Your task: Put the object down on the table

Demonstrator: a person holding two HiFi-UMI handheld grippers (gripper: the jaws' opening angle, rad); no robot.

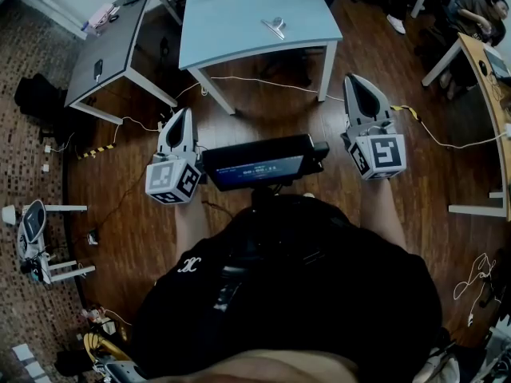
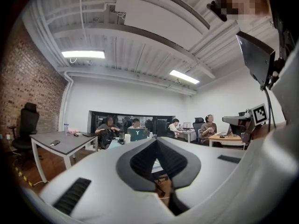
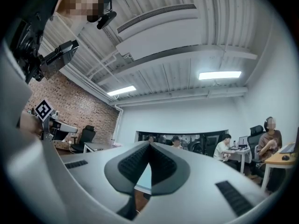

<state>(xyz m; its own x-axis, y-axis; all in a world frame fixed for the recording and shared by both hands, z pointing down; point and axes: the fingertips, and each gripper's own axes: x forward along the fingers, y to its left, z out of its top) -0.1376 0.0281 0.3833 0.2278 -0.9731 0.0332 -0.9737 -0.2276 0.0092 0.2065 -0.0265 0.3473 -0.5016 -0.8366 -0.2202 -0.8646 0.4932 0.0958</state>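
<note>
A small shiny metal object (image 1: 274, 27) lies on the light blue table (image 1: 231, 30) ahead of me in the head view. Both grippers hang over the wooden floor, short of that table and apart from the object. My left gripper (image 1: 183, 112) is shut with nothing between its jaws, and the left gripper view shows its tips (image 2: 156, 140) meeting. My right gripper (image 1: 353, 79) is also shut and empty, its tips (image 3: 149, 144) pressed together in the right gripper view. Both point level across the room, above table height.
A grey table (image 1: 104, 46) with a phone stands at the left, a wooden desk (image 1: 491, 78) with a seated person at the right. Cables (image 1: 263, 82) cross the floor. A dark screen (image 1: 259, 164) sits at my chest. Several people (image 2: 135, 125) sit at far desks.
</note>
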